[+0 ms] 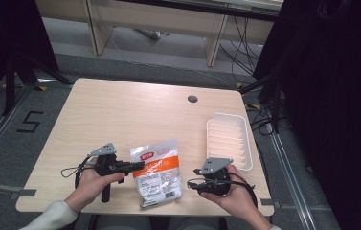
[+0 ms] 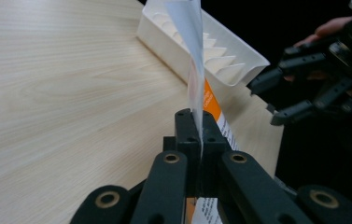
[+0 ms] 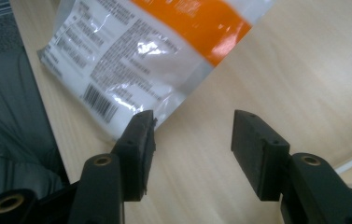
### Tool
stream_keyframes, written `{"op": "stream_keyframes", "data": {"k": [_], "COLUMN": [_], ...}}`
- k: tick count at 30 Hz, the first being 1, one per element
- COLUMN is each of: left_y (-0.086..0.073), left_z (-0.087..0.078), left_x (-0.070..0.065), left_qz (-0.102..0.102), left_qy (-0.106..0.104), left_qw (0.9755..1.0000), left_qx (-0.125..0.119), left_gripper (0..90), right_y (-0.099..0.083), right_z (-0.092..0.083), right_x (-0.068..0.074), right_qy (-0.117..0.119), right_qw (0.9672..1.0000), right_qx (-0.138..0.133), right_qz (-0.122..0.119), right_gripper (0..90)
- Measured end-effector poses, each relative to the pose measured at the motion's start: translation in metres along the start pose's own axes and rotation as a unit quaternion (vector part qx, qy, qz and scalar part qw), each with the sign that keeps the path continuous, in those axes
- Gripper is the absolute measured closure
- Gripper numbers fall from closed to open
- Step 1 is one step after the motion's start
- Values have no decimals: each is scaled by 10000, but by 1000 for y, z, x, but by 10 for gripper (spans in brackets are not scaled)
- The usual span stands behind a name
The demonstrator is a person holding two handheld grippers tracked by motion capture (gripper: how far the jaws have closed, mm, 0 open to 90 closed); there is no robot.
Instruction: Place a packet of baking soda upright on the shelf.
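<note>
So the bag (image 1: 157, 173), a clear plastic pouch with an orange band and a printed label with a barcode, sits near the front edge of the table (image 1: 120, 110), about midway between the two hands. The left gripper (image 1: 139, 166) has it by its left edge: in the left gripper view the jaws are clamped tight on a thin flap of the film (image 2: 197, 100), which stands up like a sail between the pads. Looks to me like the pick-up step, with one side pinched and the bag just starting to lift.

The right gripper (image 1: 193, 177) is near the bag's right side, jaws wide apart with nothing between them. In the right gripper view the bag's barcode corner (image 3: 117, 100) sits just past the tip of one pad, with bare wood between the pads.

Beyond that, the white ribbed tray (image 1: 229, 140) lies along the right edge, well apart from the bag, and I'd guess that's where it's headed.

Next move, I reckon: slide the right gripper onto that near corner and close on the film, keeping the left pinch firm. Slick plastic slips easily.
</note>
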State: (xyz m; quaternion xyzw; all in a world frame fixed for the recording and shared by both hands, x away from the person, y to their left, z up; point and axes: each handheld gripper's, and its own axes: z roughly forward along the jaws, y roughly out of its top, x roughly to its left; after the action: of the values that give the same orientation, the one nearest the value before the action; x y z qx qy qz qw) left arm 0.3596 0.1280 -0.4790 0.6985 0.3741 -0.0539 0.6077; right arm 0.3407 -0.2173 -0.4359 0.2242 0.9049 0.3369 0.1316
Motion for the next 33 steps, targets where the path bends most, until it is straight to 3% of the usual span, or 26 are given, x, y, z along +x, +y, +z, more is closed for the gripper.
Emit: {"op": "stream_keyframes", "data": {"k": [4, 5, 6, 7, 9, 10, 13, 15, 17, 19, 20, 21, 23, 24, 25, 26, 28, 29, 31, 32, 33], "left_y": [2, 2, 3, 3, 3, 4, 4, 4, 4, 4, 4, 4, 4, 5, 6, 6, 6, 6, 6, 6, 7], "left_z": [-2, -2, -2, -2, -2, -2, -2, -2, -2, -1, -1, -1, -1, -2, -2, -2, -2, -2, -2, -2, -3], "left_x": [-11, -11, -16, -16, -22, -23, -25, -27, -28, -29, -31, -31, -33, -32, -33, -33, -34, -34, -35, -35, -36], "left_qz": [195, 195, 318, 318, 453, 491, 540, 570, 611, 640, 675, 705, 759, 922, 1110, 1152, 1186, 1218, 1311, 1311, 1388], "left_qy": [-140, -140, -208, -208, -280, -315, -324, -322, -329, -343, -344, -325, -363, -210, -208, -198, -191, -208, -223, -223, -165], "left_qw": [9997, 9997, 9993, 9993, 9986, 9983, 9980, 9979, 9976, 9974, 9971, 9970, 9965, 9955, 9936, 9931, 9928, 9923, 9911, 9911, 9902], "left_qx": [-18, -18, -44, -44, -34, -25, -15, -12, 5, 3, 1, 10, 15, 14, -3, 24, 23, 29, 23, 23, 50], "left_gripper": [892, 892, 892, 892, 892, 892, 892, 892, 892, 892, 892, 892, 892, 892, 892, 892, 892, 892, 892, 892, 892], "right_y": [19, 25, 31, 31, 50, 55, 72, 82, 92, 97, 108, 108, 116, 121, 123, 124, 125, 127, 126, 126, 126], "right_z": [-10, -12, -15, -15, -20, -22, -27, -29, -31, -31, -30, -30, -27, -23, -21, -20, -18, -14, -11, -11, -7], "right_x": [-9, -12, -13, -13, -19, -19, -25, -28, -32, -33, -34, -34, -34, -34, -35, -33, -33, -35, -31, -31, -31], "right_qy": [-162, -104, -121, -121, -134, -148, -168, -61, -42, 21, 162, 162, 420, 695, 808, 776, 826, 872, 959, 959, 1168], "right_qw": [9996, 9993, 9994, 9994, 9978, 9978, 9958, 9949, 9919, 9908, 9861, 9861, 9814, 9773, 9730, 9738, 9720, 9670, 9656, 9656, 9589], "right_qx": [-72, -99, -78, -78, 13, 81, 114, 164, 225, 287, 511, 511, 743, 1067, 1120, 1231, 1286, 1298, 1678, 1678, 1797], "right_qz": [-215, -358, -314, -314, -647, -633, -888, -989, -1253, -1325, -1571, -1571, -1717, -1693, -1852, -1747, -1784, -2011, -1738, -1738, -1862], "right_gripper": [453, 443, 436, 436, 415, 414, 396, 383, 377, 374, 365, 365, 371, 394, 417, 436, 458, 481, 580, 580, 643]}}
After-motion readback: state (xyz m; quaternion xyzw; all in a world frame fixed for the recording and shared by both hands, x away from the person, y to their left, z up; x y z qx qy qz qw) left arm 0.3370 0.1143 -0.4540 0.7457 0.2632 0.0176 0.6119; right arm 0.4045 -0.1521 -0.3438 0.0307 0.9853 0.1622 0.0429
